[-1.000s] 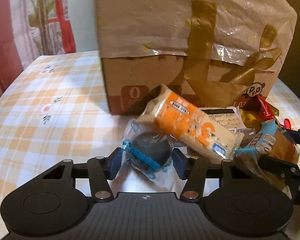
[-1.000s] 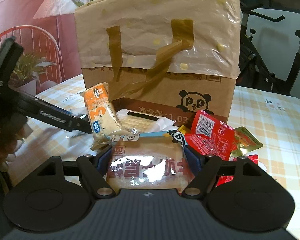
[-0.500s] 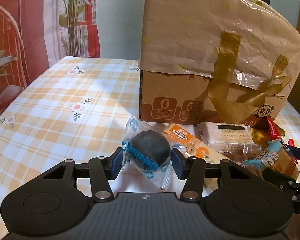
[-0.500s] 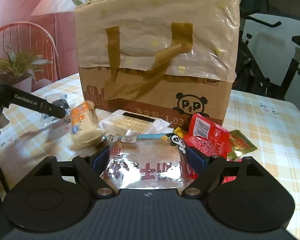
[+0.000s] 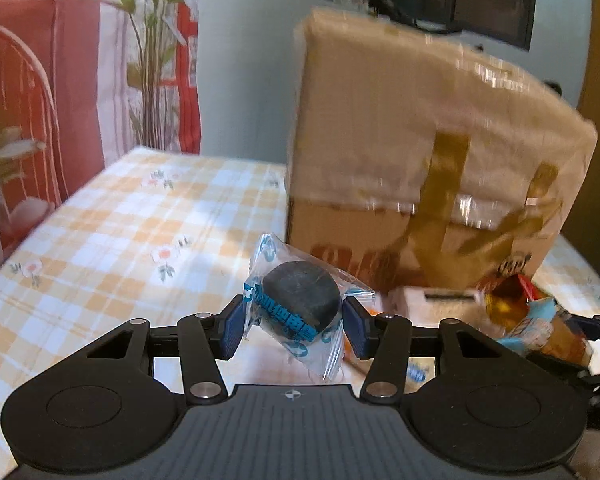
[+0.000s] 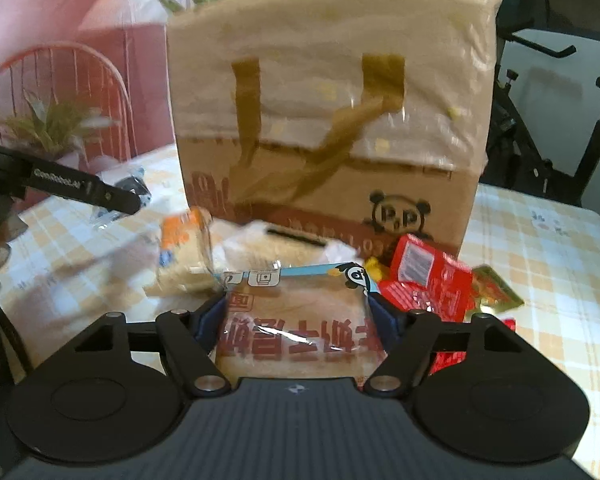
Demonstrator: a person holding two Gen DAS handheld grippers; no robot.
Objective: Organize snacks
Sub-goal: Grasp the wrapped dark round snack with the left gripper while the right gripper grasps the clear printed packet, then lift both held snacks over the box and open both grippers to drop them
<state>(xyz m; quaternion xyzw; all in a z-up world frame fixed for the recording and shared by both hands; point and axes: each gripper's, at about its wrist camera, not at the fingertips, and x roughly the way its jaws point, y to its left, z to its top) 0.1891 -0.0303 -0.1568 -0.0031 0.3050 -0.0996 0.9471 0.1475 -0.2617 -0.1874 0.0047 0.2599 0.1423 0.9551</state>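
Note:
My left gripper (image 5: pixel 296 328) is shut on a dark round snack (image 5: pixel 302 296) in a clear, blue-printed wrapper and holds it above the table, left of the pile. From the right wrist view the same snack (image 6: pixel 134 186) shows behind the left gripper's fingers (image 6: pixel 100 192). My right gripper (image 6: pixel 298 312) has its jaws closing on a bread packet (image 6: pixel 296 320) with red lettering and a panda corner; both pads touch its sides. An orange cracker packet (image 6: pixel 184 248), a white cracker pack (image 6: pixel 276 244) and red packets (image 6: pixel 428 280) lie before the box.
A tall cardboard box (image 6: pixel 332 100) covered with plastic and brown tape stands at the back of the checked tablecloth (image 5: pixel 140 220). A gold packet (image 6: pixel 496 292) lies at the right. A chair and a plant stand off the left edge, an exercise bike behind on the right.
My left gripper rose and drew back leftward with the dark snack; the orange cracker packet that leaned over it dropped onto the table. The right jaws widened, then narrowed on the bread packet.

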